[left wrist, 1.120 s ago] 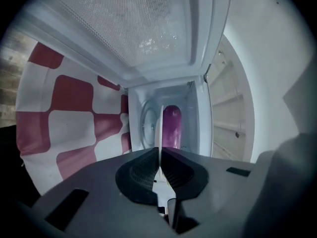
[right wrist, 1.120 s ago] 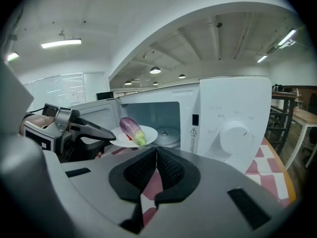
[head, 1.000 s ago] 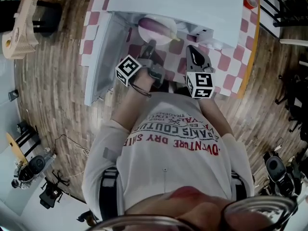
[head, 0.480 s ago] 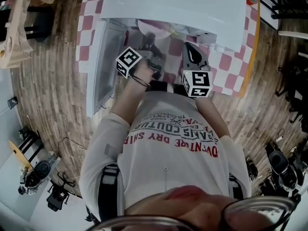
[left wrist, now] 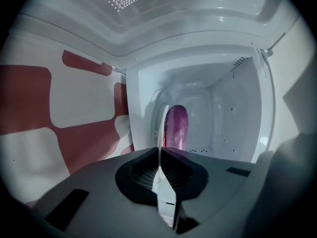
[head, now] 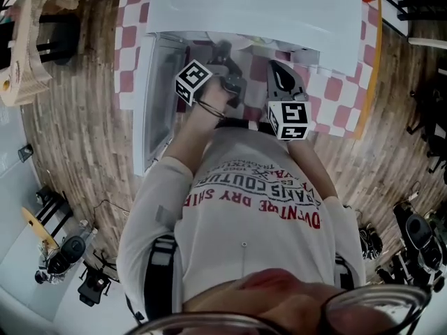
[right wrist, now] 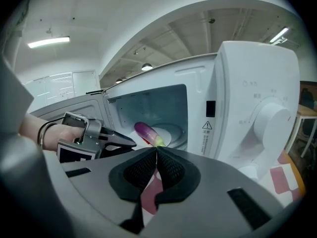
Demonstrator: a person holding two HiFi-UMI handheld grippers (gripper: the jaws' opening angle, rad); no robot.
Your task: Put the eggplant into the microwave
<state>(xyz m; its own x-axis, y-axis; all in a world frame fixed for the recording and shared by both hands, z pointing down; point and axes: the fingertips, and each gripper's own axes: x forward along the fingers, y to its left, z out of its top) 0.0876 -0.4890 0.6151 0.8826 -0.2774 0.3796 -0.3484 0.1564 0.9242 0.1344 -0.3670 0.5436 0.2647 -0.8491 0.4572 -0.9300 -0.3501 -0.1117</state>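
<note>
Since a second ago the left tool (head: 223,51) has pushed on toward the top of the head view. The plate (right wrist: 171,132) it carries, then in plain sight at the oven's mouth, is now hidden there under the white top of the microwave (head: 265,5). The right gripper view shows where it went: the eggplant (right wrist: 146,132) lies on the plate inside the cavity, left of centre in that frame, its green stem end toward the opening. The left tool's jaws are pinched narrow on the plate's rim, which runs between the pads as a thin white strip. Gripping the rim looks deliberate, since the eggplant rides in without being squeezed or rolled. Whether the plate already rests on the cavity floor I cannot tell. The door (head: 157,96) stands swung wide at the left of the head view, leaving the way in free. The right tool (right wrist: 156,151) has its jaws together on nothing and hangs before the opening, over the checked tabletop (head: 328,93), probably kept back to give the left arm room.
</note>
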